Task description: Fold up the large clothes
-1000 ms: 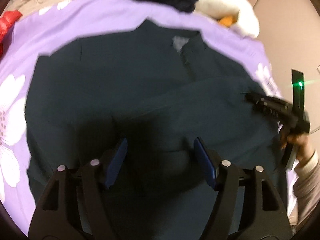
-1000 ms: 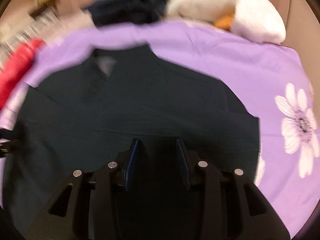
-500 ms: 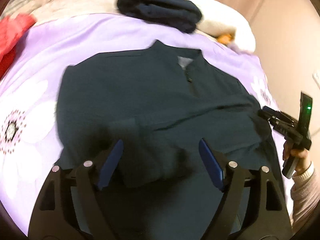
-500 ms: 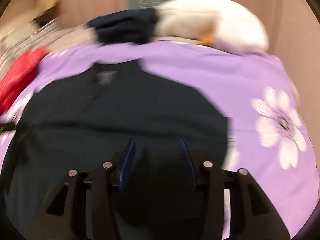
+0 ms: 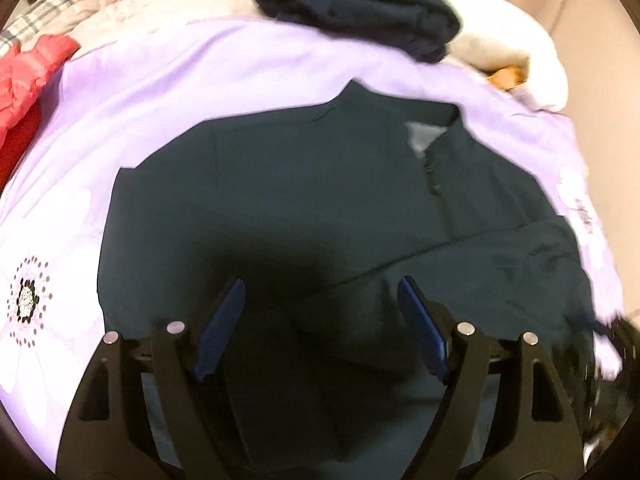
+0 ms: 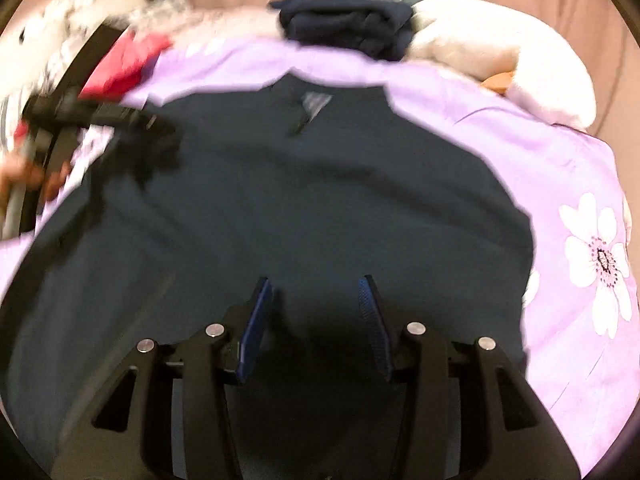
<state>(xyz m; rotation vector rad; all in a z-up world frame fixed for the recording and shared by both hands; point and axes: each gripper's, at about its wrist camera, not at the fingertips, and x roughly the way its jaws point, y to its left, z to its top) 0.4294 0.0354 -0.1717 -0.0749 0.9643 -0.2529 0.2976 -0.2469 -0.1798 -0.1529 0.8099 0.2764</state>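
Observation:
A large dark teal zip-neck shirt [image 5: 304, 184] lies flat on a purple flowered bedsheet [image 5: 168, 80], collar away from me, with one sleeve folded across its lower right. My left gripper [image 5: 320, 292] is open and empty above the shirt's lower middle. In the right wrist view the shirt [image 6: 320, 200] fills the middle and my right gripper [image 6: 316, 288] is open and empty above its lower part. The left gripper shows blurred in the right wrist view [image 6: 120, 120] by the shirt's left shoulder. The right gripper is a dark blur at the right edge of the left wrist view.
A folded dark navy garment [image 5: 356, 4] lies at the head of the bed beside a white pillow [image 5: 504, 36]. A red padded jacket [image 5: 28, 84] lies at the far left. A beige wall [image 5: 592, 20] runs along the right.
Both grippers have pulled back and risen, so more of the shirt and sheet shows. The right gripper has opened wider. The left gripper stays open.

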